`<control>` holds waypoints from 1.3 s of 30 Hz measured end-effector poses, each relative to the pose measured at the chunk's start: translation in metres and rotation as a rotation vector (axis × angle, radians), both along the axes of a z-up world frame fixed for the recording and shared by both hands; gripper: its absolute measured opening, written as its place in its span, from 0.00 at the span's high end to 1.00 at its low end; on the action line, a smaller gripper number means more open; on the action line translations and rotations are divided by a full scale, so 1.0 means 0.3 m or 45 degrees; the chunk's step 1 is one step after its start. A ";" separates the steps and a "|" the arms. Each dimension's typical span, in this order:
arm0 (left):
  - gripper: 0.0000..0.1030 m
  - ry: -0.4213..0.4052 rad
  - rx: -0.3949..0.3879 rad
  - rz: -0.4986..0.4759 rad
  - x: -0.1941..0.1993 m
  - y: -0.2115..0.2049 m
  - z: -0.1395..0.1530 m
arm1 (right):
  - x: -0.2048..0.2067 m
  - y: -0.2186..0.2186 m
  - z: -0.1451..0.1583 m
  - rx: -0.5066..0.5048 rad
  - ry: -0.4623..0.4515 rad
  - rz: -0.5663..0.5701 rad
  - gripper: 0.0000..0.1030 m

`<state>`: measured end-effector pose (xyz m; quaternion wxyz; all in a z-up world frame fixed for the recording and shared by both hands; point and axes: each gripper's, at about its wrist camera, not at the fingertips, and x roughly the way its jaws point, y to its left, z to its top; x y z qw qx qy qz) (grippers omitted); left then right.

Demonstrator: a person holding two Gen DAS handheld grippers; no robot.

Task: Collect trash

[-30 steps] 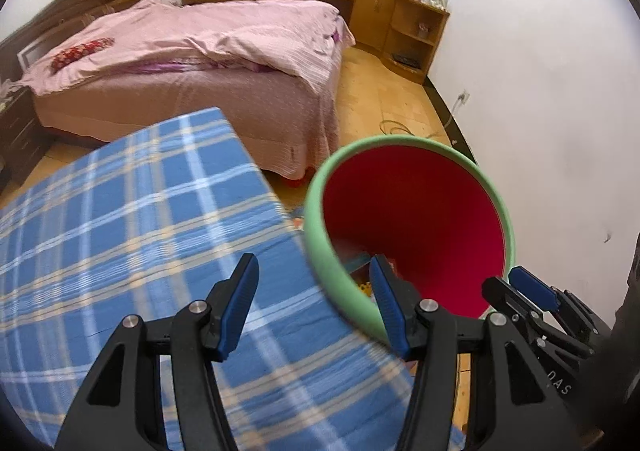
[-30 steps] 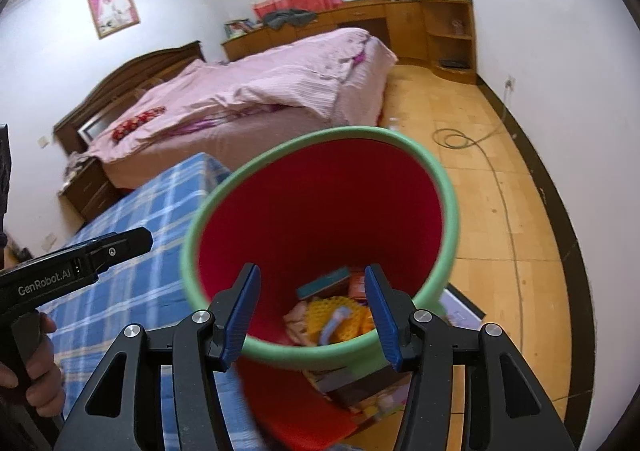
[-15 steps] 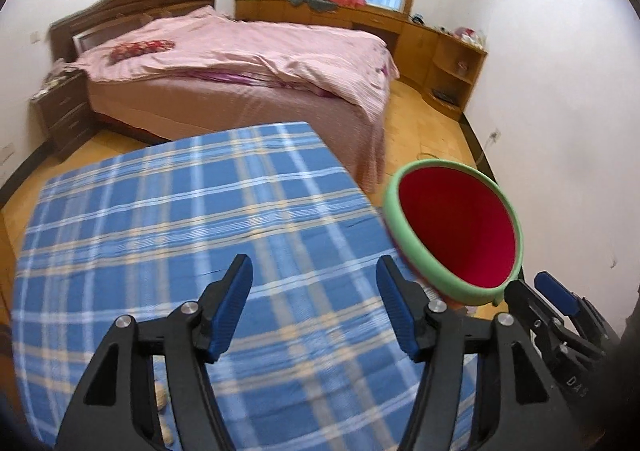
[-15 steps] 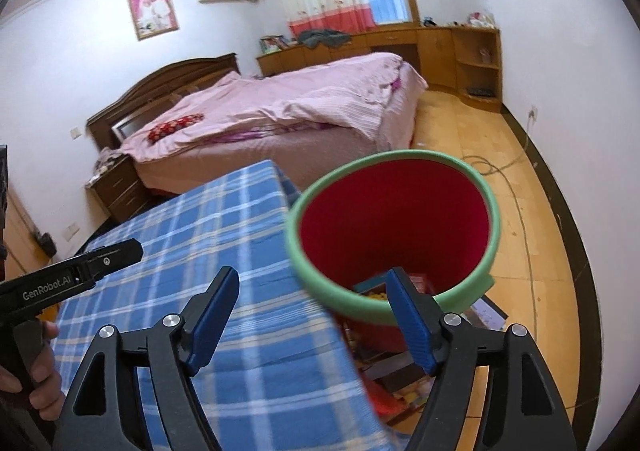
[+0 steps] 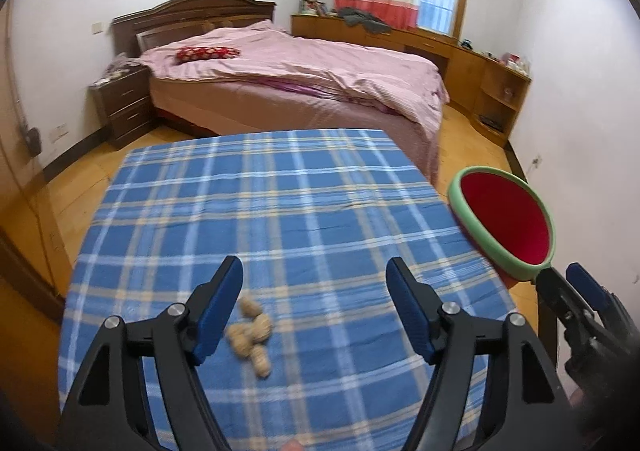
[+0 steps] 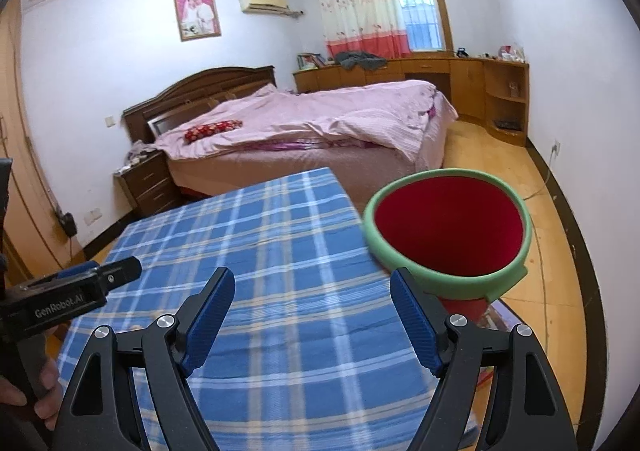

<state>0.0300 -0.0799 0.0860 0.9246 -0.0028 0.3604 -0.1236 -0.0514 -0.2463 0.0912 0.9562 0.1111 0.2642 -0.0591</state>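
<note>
Left gripper [image 5: 314, 307]: jaws apart and just been widening, nothing between the pads; it hangs over the near part of the table.
Right gripper [image 6: 312, 319]: jaws apart too, just been opening, empty; it points across the table's right side toward the bin.
Trash: a small heap of peanut shells [image 5: 252, 333] lies on the near left of the checked tablecloth [image 5: 288, 203], just beside the left gripper's left finger [image 5: 218, 307], not between the pads.
Bin: red bin with green rim [image 6: 448, 231] stands off the table's right edge, on the floor side, mouth open toward the cameras.
Risk, scatter: the shells are loose and light; a closing pinch would likely catch one or two and push the rest apart.
Risk, cloth: pads that come down too low may snag the tablecloth and drag the heap with it.
Risk, carry: the bin is well apart from the heap, across the table; a weakly held shell could drop on the cloth or the floor on the way.
Risk, collision: both tools are close together near the right side [image 5: 576, 303]; a swing toward the bin could knock them or tip the rim.
Sight: the heap is blurred, so the shell count is uncertain.
</note>
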 end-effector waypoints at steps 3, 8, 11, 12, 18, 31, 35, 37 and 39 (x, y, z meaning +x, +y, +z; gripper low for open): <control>0.29 -0.028 0.000 0.058 -0.041 0.054 0.001 | -0.021 0.043 0.007 -0.014 -0.023 0.017 0.22; 0.29 -0.075 0.000 0.133 -0.099 0.124 0.001 | -0.050 0.094 0.012 -0.034 -0.058 0.008 0.21; 0.29 -0.099 -0.005 0.171 -0.123 0.152 0.003 | -0.057 0.123 0.007 -0.039 -0.049 0.027 0.21; 0.29 -0.107 -0.005 0.182 -0.129 0.160 0.005 | -0.059 0.131 0.005 -0.043 -0.049 0.029 0.21; 0.29 -0.132 -0.008 0.214 -0.152 0.189 0.008 | -0.068 0.174 0.009 -0.069 -0.058 0.050 0.21; 0.29 -0.138 -0.022 0.213 -0.163 0.198 0.008 | -0.079 0.180 0.012 -0.069 -0.060 0.049 0.21; 0.29 -0.134 -0.021 0.217 -0.164 0.198 0.007 | -0.081 0.178 0.008 -0.066 -0.054 0.051 0.21; 0.29 -0.131 -0.020 0.218 -0.161 0.198 0.006 | -0.082 0.177 0.008 -0.066 -0.052 0.051 0.21; 0.29 -0.129 -0.021 0.218 -0.161 0.198 0.004 | -0.082 0.177 0.008 -0.065 -0.053 0.051 0.21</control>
